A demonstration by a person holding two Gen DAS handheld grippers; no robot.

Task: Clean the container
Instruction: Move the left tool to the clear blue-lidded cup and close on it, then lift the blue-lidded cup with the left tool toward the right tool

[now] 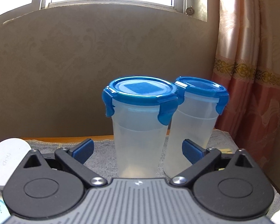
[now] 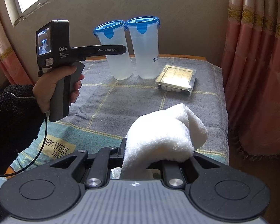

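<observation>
Two tall translucent containers with blue clip lids stand side by side at the back of the table. In the left wrist view the nearer container (image 1: 140, 130) stands in line with the gap of my left gripper (image 1: 138, 152), which is open, its blue pads (image 1: 84, 151) wide apart and off the plastic. The second container (image 1: 194, 121) is just to its right. In the right wrist view a hand holds the left gripper (image 2: 123, 49) level against the left container (image 2: 115, 56), beside the other container (image 2: 145, 52). My right gripper (image 2: 149, 153) is shut on a white cloth (image 2: 164, 136), which hides its fingertips.
A grey checked towel (image 2: 121, 97) covers the table. A flat clear box (image 2: 177, 80) lies right of the containers. A white round lid (image 1: 7, 160) sits at the left. A wall and window are behind, pink curtains (image 2: 255, 65) on the right, past the table edge.
</observation>
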